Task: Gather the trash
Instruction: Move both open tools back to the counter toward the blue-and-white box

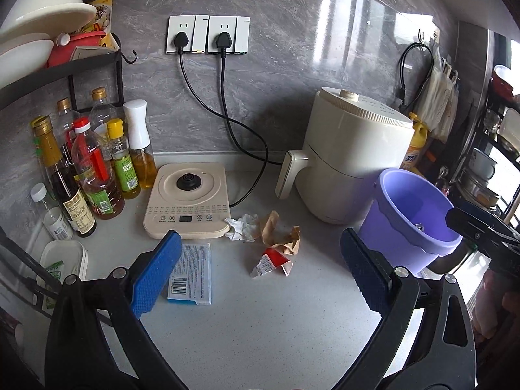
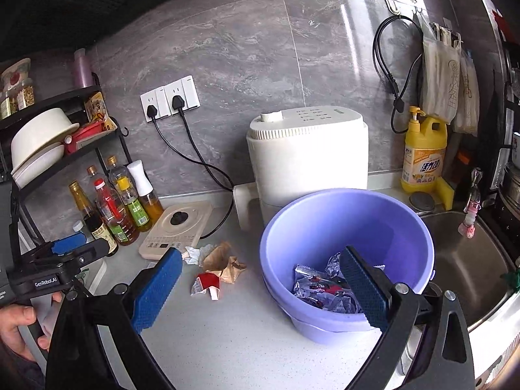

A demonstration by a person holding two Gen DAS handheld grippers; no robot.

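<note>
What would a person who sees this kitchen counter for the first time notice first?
Probably the purple bucket on the right of the counter, with crumpled foil wrappers already inside. Next, the small heap of litter in the middle: white tissue, brown paper and a red-and-white wrapper, in front of the cream kettle base. Both grippers, left and right, are open and empty.

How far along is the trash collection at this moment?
Done: crumpled foil wrappers lie in the purple bucket. In hand: nothing; left gripper and right gripper are open. Left: white tissue, brown paper, red-white wrapper, blue packet.
</note>
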